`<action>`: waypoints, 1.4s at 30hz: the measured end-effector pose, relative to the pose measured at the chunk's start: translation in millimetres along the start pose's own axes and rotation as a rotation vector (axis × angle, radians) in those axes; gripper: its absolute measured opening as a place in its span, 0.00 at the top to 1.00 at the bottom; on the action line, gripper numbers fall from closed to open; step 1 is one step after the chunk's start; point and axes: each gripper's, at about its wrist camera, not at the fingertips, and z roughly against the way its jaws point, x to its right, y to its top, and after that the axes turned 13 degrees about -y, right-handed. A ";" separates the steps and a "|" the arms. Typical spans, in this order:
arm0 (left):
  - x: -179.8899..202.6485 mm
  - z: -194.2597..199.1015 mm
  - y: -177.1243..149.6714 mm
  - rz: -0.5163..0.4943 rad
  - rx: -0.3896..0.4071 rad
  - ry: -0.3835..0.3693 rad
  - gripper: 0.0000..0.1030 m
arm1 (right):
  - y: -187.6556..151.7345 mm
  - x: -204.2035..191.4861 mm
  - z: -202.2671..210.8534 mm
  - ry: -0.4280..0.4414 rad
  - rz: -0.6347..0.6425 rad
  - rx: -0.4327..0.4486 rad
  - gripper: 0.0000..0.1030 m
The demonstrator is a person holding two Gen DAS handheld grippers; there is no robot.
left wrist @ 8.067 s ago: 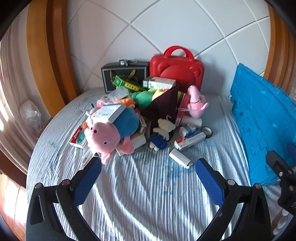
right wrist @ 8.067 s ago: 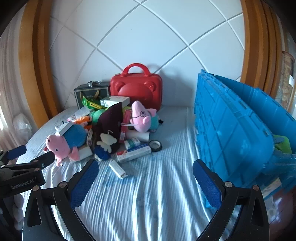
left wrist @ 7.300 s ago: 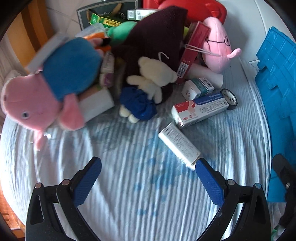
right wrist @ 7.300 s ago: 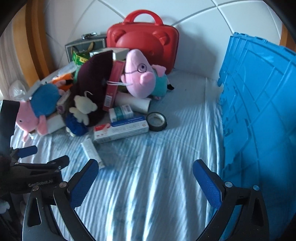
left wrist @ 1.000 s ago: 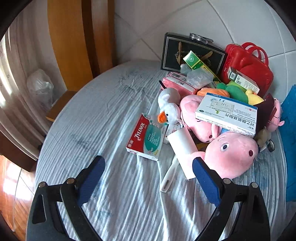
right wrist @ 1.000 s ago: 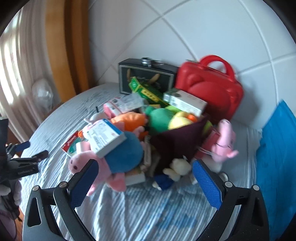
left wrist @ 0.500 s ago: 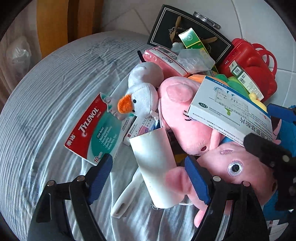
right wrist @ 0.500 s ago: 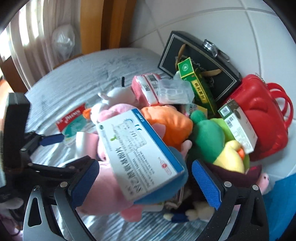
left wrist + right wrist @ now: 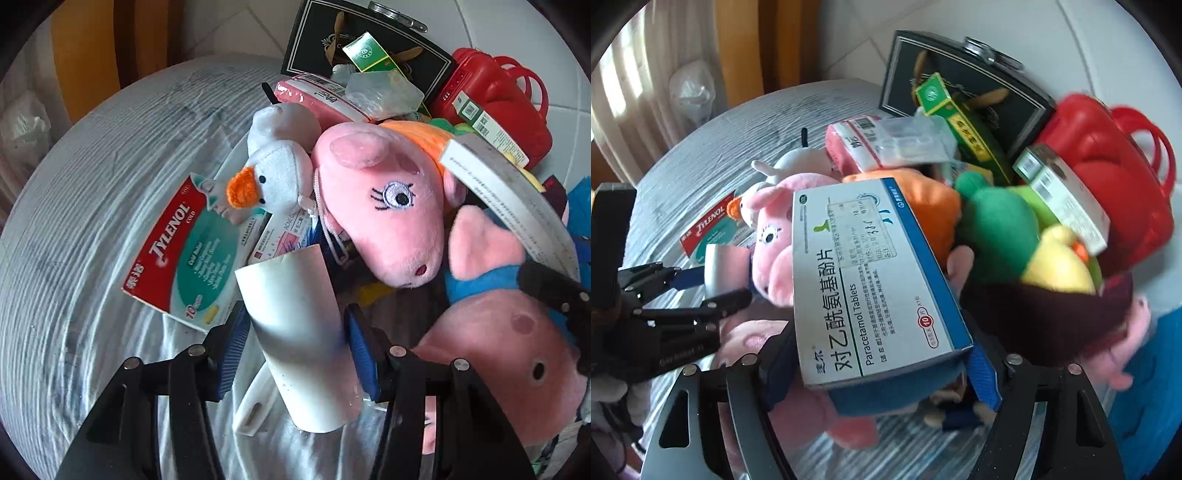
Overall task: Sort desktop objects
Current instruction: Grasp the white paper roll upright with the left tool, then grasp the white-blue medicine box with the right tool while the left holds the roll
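A blue-grey ribbed cloth carries the heap. At lower centre, the left gripper clamps the white cylindrical lint roller; the right gripper grips the blue-and-white paracetamol carton. Both pickups look underway; lifting clear of the plush toys likely follows.

The right gripper clasped the Paracetamol Tablets box atop the plush pile; the left gripper flanked a white roller.
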 end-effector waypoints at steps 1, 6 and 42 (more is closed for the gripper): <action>1.2 2.8 -4.0 -0.024 0.000 0.021 0.50 | -5.4 2.5 3.4 0.001 -0.019 0.000 0.25; 6.5 28.9 -22.3 -0.107 0.040 0.072 0.52 | -47.1 31.2 26.0 0.020 -0.185 0.011 0.25; 23.8 74.3 26.5 -0.204 0.257 0.151 0.56 | -60.5 65.7 -3.2 0.131 -0.404 0.028 0.58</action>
